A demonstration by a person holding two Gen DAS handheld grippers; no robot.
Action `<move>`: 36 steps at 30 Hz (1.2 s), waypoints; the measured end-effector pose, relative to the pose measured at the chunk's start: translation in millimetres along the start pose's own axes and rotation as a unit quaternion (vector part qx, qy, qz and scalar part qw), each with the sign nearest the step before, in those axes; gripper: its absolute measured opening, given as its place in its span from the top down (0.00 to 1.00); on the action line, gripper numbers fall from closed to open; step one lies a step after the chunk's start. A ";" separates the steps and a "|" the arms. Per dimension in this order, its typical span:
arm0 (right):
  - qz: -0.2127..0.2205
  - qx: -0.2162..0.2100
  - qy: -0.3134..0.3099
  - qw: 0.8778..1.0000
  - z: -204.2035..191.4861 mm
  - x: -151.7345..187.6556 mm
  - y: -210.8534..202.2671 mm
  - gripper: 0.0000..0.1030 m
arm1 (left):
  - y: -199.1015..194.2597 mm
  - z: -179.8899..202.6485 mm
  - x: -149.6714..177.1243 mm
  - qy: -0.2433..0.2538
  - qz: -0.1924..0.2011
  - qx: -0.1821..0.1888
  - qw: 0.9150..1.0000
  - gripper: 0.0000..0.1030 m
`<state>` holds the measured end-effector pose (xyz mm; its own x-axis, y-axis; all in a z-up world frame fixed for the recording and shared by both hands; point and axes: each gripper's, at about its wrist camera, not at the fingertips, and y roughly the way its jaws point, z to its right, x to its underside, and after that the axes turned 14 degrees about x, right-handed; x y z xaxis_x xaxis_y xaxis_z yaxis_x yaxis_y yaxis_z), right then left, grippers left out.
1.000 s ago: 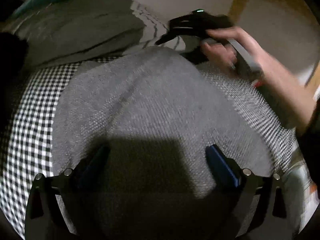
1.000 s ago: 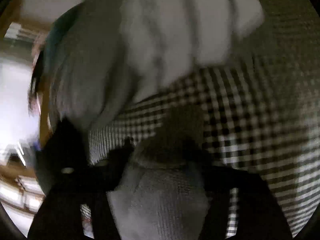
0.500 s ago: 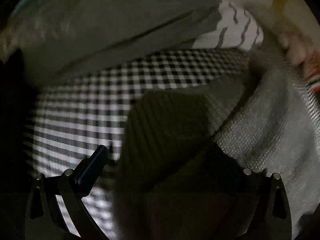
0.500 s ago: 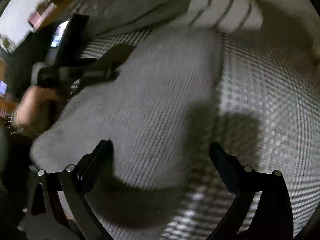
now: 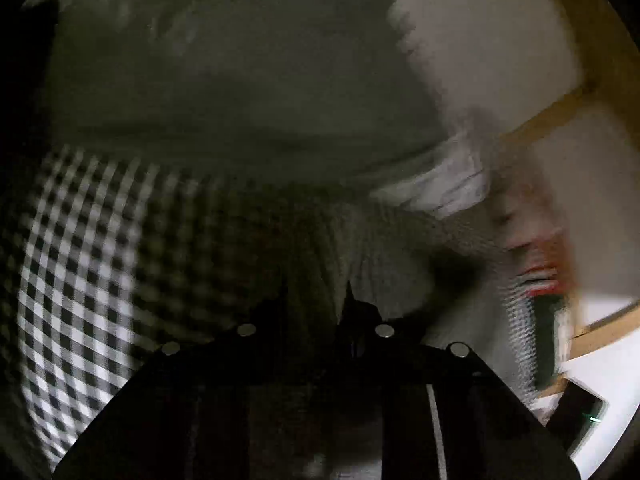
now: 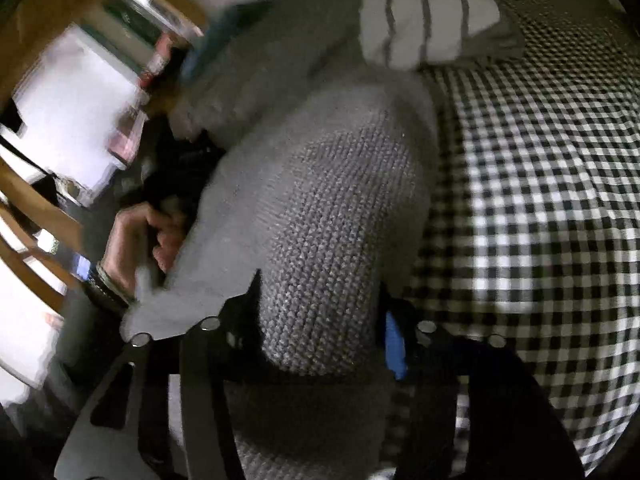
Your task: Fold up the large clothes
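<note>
Checked bedcover carries the grey knit sweater; no legible writing. Both tools, gaping half a second ago, now pinch it: left tool, right tool.

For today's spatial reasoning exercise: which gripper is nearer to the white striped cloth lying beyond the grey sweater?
Hard to call. Both grippers, the left and right, appear shut on the grey knit sweater, with the striped cloth beyond it.
</note>
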<state>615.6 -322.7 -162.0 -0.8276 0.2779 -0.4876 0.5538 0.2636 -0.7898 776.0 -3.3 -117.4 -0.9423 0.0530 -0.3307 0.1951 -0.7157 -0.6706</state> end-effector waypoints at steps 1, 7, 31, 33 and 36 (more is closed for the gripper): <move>0.005 0.004 -0.003 1.000 0.3 0.5 1.1 0.46 | 8.6 -3.1 4.2 0.009 -0.011 -0.011 1.000 0.75; 0.001 0.001 0.008 1.000 6.3 10.6 10.1 0.37 | -17.9 14.5 12.6 0.041 0.024 0.016 0.999 0.36; 0.110 0.254 -0.243 0.930 -134.5 131.6 -53.5 0.22 | -70.3 57.2 174.8 0.138 0.069 -0.080 0.985 0.06; 0.118 0.310 -0.274 0.903 -133.4 148.2 -29.6 0.18 | -69.6 55.8 174.2 0.133 0.064 -0.073 0.986 0.06; 0.115 0.320 -0.266 0.902 -132.5 148.9 -29.0 0.18 | -78.4 59.2 172.0 0.104 0.060 -0.066 0.991 0.06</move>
<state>488.4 -166.5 -162.4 -0.7182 -0.2707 -0.6411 0.6916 -0.3797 -0.6145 582.5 20.7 -82.4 -0.8365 0.1258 -0.5334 0.3490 -0.6282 -0.6954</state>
